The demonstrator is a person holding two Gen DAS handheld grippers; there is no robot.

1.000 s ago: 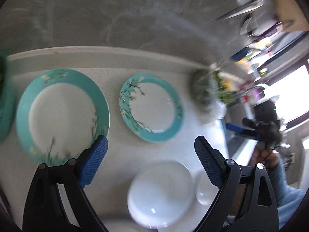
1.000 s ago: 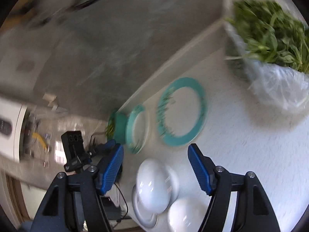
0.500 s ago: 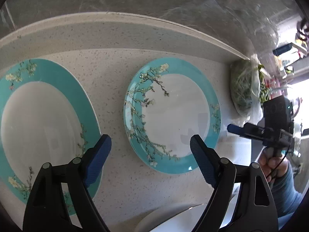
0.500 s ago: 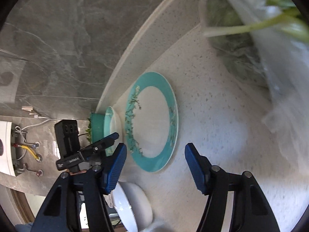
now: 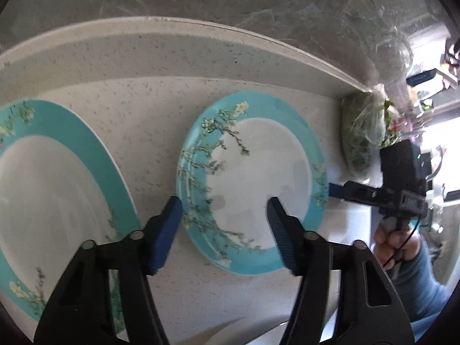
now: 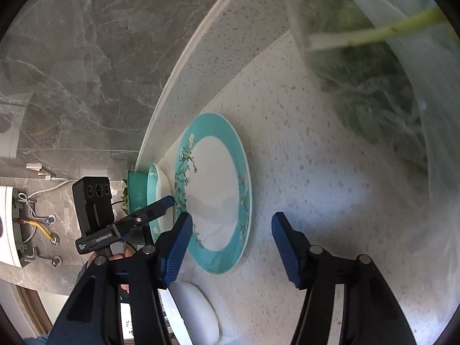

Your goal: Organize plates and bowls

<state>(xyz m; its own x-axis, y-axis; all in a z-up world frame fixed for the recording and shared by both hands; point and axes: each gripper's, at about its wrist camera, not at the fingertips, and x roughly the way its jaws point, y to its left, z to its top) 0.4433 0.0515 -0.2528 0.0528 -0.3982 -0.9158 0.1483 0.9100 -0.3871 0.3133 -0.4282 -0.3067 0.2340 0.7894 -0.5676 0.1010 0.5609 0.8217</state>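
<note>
A small teal-rimmed plate with a blossom pattern (image 5: 258,178) lies flat on the speckled counter. My left gripper (image 5: 224,210) hovers over its left rim, jaws closing, pads off the plate. A larger matching plate (image 5: 43,201) lies to the left. In the right wrist view the small plate (image 6: 218,192) has its near rim between the jaws of my right gripper (image 6: 230,218), which is closing without touching it. A finger of the left gripper (image 6: 161,205) reaches in from the far side. White bowls (image 6: 198,310) sit at the near edge.
A clear bag of leafy greens (image 5: 365,132) stands right of the small plate, close to the right gripper (image 6: 373,86). A green bowl (image 6: 135,189) sits beyond the large plate (image 6: 156,195). A raised counter lip and grey marble wall (image 5: 201,0) close off the back.
Both grippers came down close to the small plate, which now fills both views. The left jaws narrowed a lot, the right jaws a little. The white bowls slid to the frame edges.
</note>
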